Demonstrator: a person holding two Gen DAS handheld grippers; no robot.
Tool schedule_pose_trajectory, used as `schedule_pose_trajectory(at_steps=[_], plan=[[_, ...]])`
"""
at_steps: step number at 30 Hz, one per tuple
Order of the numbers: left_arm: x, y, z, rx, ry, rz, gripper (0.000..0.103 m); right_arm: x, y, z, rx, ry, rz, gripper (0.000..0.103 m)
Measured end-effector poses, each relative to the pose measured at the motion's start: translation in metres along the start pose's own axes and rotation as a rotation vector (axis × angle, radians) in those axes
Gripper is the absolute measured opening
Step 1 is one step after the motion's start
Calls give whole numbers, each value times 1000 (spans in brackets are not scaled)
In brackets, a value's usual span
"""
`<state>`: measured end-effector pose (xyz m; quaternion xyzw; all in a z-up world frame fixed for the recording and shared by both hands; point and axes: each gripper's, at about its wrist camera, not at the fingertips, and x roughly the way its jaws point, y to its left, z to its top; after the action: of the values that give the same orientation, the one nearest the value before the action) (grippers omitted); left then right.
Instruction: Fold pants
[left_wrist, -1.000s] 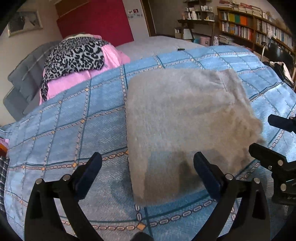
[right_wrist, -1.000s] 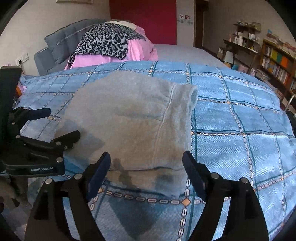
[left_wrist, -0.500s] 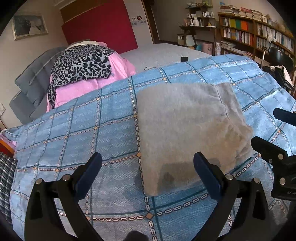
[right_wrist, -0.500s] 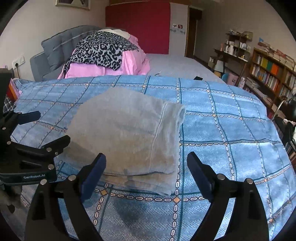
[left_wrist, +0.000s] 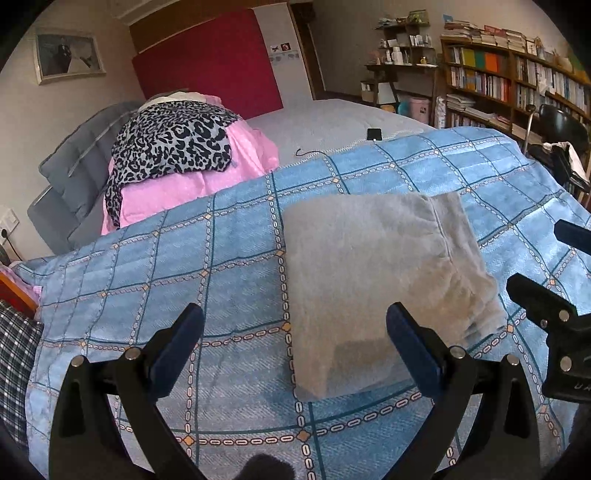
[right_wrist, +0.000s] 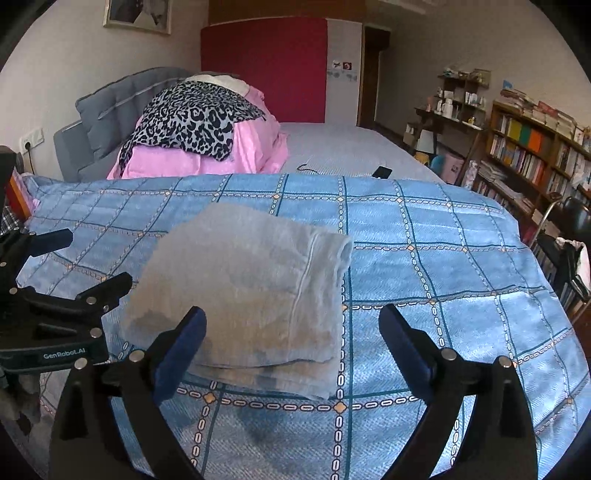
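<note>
Pulled back and lifted since a second ago: both views now take in more of the bed and the room behind, and the folded grey fleece pants (left_wrist: 380, 273) look smaller and lower in each view. Pants unmoved, same shape as before.

Lying as a compact, roughly rectangular stack of layers on the blue checked bedspread (left_wrist: 207, 258), near its front edge, well apart from the pink quilt (left_wrist: 177, 188) and the leopard-print cloth (left_wrist: 173, 144) piled by the grey padded headboard (left_wrist: 74, 162). Several stacked edges visible at the near end in the right wrist view (right_wrist: 258, 373); one rounded fold along the right side.

Left hand-held gripper (left_wrist: 295, 343): blue-padded fingers spread wide, nothing between them, hovering above the near left corner of the stack without touching. Right hand-held gripper (right_wrist: 291, 343): likewise spread wide and empty, over the near edge.

Judged nearly or fully finished: folding done, bundle flat and released. Left to do, at most, a small squaring of the slightly uneven near edges and the bulging right side. No further fold seemingly needed.
</note>
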<state>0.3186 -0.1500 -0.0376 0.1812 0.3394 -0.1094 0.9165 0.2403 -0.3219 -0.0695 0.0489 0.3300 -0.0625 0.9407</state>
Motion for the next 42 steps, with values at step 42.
schedule_pose_trajectory(at_steps=[42], plan=[[30,-12,17,5,48,-20,100,30,-2,1,31,32,-11,94]])
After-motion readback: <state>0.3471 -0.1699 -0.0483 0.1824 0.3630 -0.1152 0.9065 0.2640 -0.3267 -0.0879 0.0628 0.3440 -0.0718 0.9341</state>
